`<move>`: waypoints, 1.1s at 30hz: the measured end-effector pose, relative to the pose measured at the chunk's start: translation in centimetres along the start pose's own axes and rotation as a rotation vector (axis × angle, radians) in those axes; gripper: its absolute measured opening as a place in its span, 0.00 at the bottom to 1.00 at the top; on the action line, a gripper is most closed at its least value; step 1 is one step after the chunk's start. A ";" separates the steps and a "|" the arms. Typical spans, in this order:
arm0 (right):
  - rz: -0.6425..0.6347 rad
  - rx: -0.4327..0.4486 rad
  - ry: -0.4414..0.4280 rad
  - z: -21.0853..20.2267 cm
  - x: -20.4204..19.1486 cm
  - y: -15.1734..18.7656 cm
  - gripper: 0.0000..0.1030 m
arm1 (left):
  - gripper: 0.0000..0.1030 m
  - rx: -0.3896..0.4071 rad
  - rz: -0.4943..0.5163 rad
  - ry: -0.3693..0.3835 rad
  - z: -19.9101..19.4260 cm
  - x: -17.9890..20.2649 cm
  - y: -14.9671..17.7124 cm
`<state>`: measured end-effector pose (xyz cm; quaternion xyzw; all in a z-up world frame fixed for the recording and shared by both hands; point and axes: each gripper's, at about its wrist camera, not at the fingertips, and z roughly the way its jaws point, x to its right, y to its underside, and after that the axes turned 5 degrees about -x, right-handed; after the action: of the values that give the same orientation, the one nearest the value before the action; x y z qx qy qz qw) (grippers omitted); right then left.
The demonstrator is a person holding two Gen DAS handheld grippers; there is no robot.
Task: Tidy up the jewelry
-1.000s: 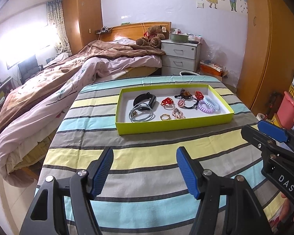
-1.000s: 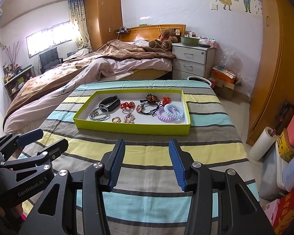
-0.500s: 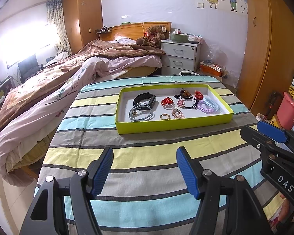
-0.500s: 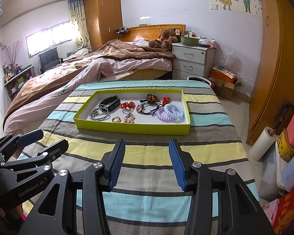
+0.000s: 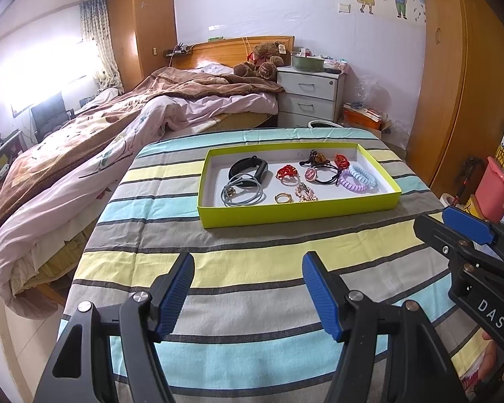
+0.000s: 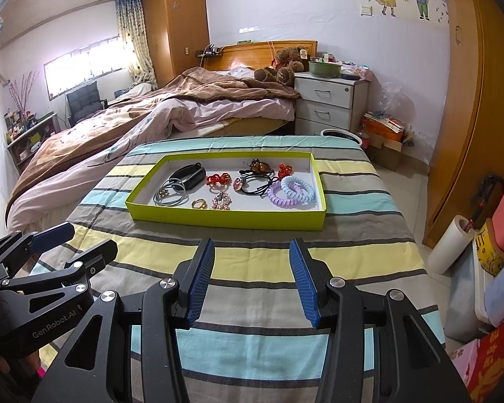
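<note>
A shallow lime-green tray lies on the striped cloth, far from both grippers. It holds a black band, grey cord loops, a gold ring, a beaded piece, red clips, black hair ties and purple and blue coil ties. My left gripper is open and empty above the near cloth. My right gripper is open and empty, beside the left one.
The striped table fills the foreground. A bed lies to the left, a white nightstand behind, a wooden wardrobe to the right. Boxes and a paper roll stand by the table's right edge.
</note>
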<state>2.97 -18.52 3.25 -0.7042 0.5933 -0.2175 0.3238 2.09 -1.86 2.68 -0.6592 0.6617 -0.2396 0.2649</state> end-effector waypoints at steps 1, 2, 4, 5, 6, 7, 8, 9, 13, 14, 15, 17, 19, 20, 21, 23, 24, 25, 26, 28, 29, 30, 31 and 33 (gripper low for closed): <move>0.000 0.000 0.000 0.0 0.0 0.0 0.46 | 0.64 0.000 0.001 -0.001 0.0 0.0 0.0; -0.001 0.000 0.001 0.0 0.0 0.0 0.46 | 0.64 0.000 0.002 -0.002 0.0 0.0 0.0; -0.001 0.001 0.000 0.0 0.0 0.0 0.46 | 0.64 0.001 0.001 0.001 0.0 0.0 0.0; -0.002 0.000 0.000 0.0 0.0 0.0 0.46 | 0.64 0.000 -0.001 0.001 0.1 0.0 0.0; -0.003 0.000 0.001 0.0 0.0 0.1 0.46 | 0.64 0.000 -0.001 0.001 0.1 0.0 0.0; -0.003 0.000 0.001 0.0 0.0 0.1 0.46 | 0.64 0.000 0.000 0.000 0.1 0.0 -0.1; -0.002 0.000 0.001 0.0 0.0 0.1 0.46 | 0.64 0.000 -0.001 -0.001 0.1 0.0 0.0; -0.001 0.000 0.000 0.0 0.0 0.1 0.46 | 0.64 -0.001 -0.002 0.000 0.1 0.0 0.0; 0.000 -0.002 0.000 0.1 0.0 0.2 0.46 | 0.64 -0.002 -0.001 0.003 0.2 -0.1 0.0; 0.000 -0.002 0.000 0.1 0.0 0.3 0.46 | 0.64 -0.003 -0.001 0.001 0.2 -0.1 0.0; -0.001 -0.003 0.002 0.1 0.0 0.2 0.46 | 0.64 -0.004 -0.002 -0.001 0.2 -0.1 0.1; 0.000 -0.001 0.001 0.1 -0.1 0.3 0.46 | 0.64 -0.002 -0.001 0.002 0.2 -0.1 0.1; 0.000 -0.001 0.002 0.1 -0.1 0.3 0.46 | 0.64 -0.003 -0.001 0.001 0.2 -0.1 0.2; 0.001 -0.001 0.002 0.1 0.0 0.3 0.46 | 0.64 -0.002 -0.001 0.002 0.2 -0.2 0.2; 0.001 -0.002 0.001 0.1 0.0 0.3 0.46 | 0.64 -0.002 -0.002 0.001 0.2 -0.2 0.1; 0.000 -0.001 0.002 0.1 0.0 0.3 0.46 | 0.64 -0.001 -0.001 0.002 0.2 -0.1 0.2; 0.001 -0.002 0.002 0.1 0.0 0.3 0.46 | 0.64 -0.001 0.000 0.002 0.2 -0.1 0.2; 0.002 -0.003 0.001 0.1 0.0 0.4 0.46 | 0.64 -0.002 -0.001 0.002 0.2 -0.1 0.1; 0.003 -0.003 0.000 0.1 0.0 0.4 0.46 | 0.64 -0.004 -0.001 0.003 0.3 -0.2 0.2; 0.002 -0.002 0.002 0.1 0.0 0.3 0.46 | 0.64 -0.004 0.000 0.004 0.3 -0.1 0.2; 0.003 -0.003 0.002 0.1 0.0 0.4 0.46 | 0.64 -0.005 0.001 0.004 0.3 -0.1 0.2; 0.002 -0.003 0.002 0.1 0.0 0.3 0.46 | 0.64 -0.007 0.002 0.005 0.3 0.0 0.2; 0.002 -0.004 0.002 0.1 0.0 0.4 0.46 | 0.64 -0.007 0.003 0.007 0.4 0.0 0.3; 0.004 -0.003 0.001 0.1 0.0 0.5 0.46 | 0.64 -0.007 0.007 0.008 0.4 0.1 0.3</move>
<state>2.71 -18.56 2.85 -0.7034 0.5951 -0.2163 0.3228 2.11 -1.94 2.21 -0.6569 0.6658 -0.2392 0.2608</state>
